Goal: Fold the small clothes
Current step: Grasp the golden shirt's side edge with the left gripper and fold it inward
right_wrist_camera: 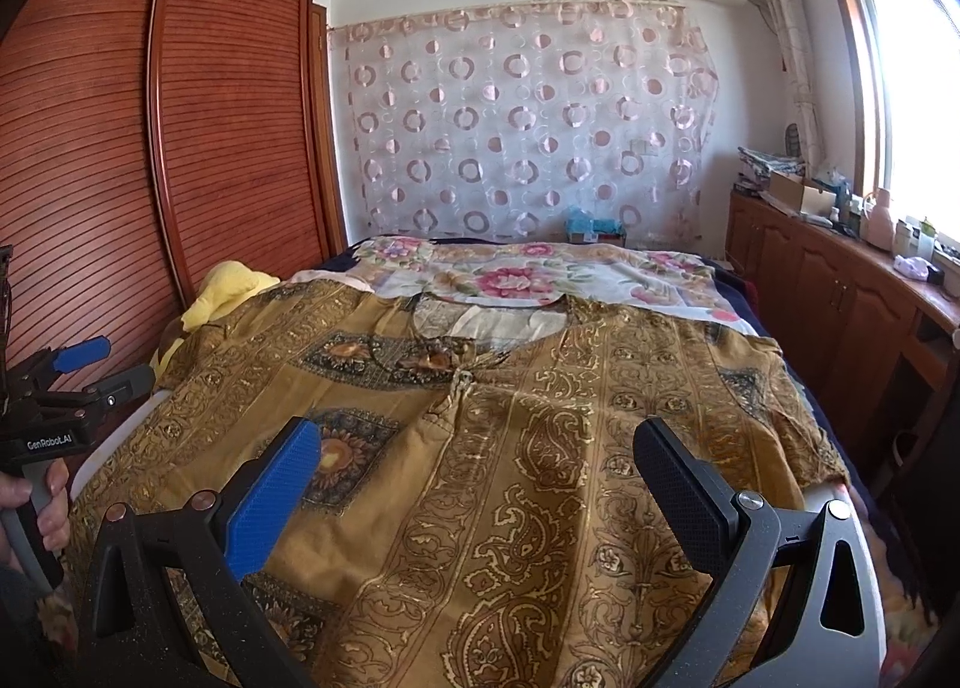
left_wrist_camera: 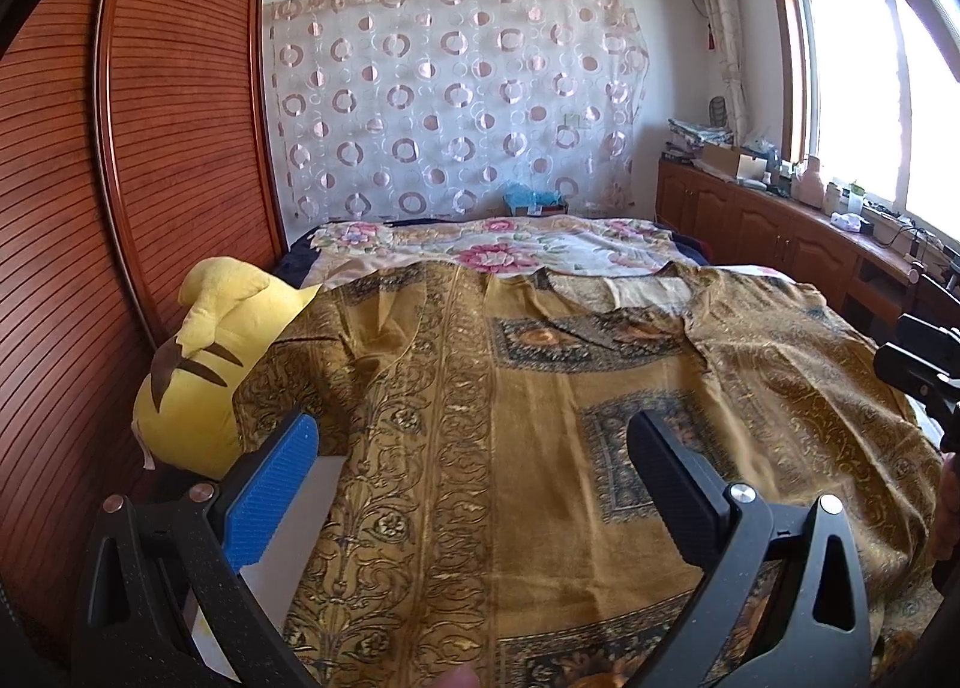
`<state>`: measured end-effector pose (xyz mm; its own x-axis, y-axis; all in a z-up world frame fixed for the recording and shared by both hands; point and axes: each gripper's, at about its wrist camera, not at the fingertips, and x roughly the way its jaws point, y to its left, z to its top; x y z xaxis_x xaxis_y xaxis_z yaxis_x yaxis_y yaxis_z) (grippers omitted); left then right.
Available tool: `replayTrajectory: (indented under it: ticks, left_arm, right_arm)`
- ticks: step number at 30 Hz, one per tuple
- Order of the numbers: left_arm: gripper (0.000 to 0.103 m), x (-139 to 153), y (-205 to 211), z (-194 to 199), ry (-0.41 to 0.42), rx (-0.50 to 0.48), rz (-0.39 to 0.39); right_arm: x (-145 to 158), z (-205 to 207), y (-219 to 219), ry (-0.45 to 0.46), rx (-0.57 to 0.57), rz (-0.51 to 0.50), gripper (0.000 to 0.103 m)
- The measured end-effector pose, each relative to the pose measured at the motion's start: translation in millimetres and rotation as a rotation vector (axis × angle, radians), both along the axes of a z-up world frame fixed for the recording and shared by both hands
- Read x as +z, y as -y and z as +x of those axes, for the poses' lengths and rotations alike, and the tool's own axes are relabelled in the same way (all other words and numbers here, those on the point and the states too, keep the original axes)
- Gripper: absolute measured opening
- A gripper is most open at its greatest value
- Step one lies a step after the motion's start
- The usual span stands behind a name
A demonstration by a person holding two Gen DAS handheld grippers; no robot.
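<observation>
**Gold shirt spread flat, both grippers released above it**

Gold-brown patterned fabric filled the lower half of both views: the shirt [left_wrist_camera: 528, 388] lay spread flat on the bed [left_wrist_camera: 540, 250], neckline towards the far end and hem running out of the bottom of the frame. I saw my left gripper [left_wrist_camera: 474, 478] hanging over the shirt's left part with its fingers spread wide and nothing between them. My right gripper [right_wrist_camera: 480, 484] was likewise released, empty, over the shirt's right half near the zip at centre frame. In the right wrist view, the left gripper showed at the left edge, a hand [right_wrist_camera: 36, 508] around its handle. A yellow plush toy [left_wrist_camera: 204, 370] sat at the left of the frame, partly under the shirt's sleeve, against the wooden wardrobe [left_wrist_camera: 150, 147]. Floral bedding [right_wrist_camera: 528, 274] lay beyond the collar.
</observation>
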<state>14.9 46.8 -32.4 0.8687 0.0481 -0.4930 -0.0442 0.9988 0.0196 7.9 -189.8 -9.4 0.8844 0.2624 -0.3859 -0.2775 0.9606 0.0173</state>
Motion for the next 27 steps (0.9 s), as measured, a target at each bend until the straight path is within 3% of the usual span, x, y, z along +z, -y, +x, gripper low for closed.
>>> replayTrajectory:
  ticks: [15,21,27]
  left_arm:
    - [0.103,-27.6,-60.8,14.4,-0.1,0.029,-0.033]
    - [0.103,-36.1,-88.6,25.2,-0.139,0.067,0.005]
    - [0.099,-46.5,-124.5,44.4,-0.203,0.065,-0.041]
  right_arm:
    - [-4.6,21.6,-11.8,-0.062,0.083,-0.031,0.103]
    - [-13.6,31.3,-18.0,-0.121,0.119,-0.065,0.103]
    - [-12.6,29.5,-19.2,-0.164,0.145,-0.1,0.103]
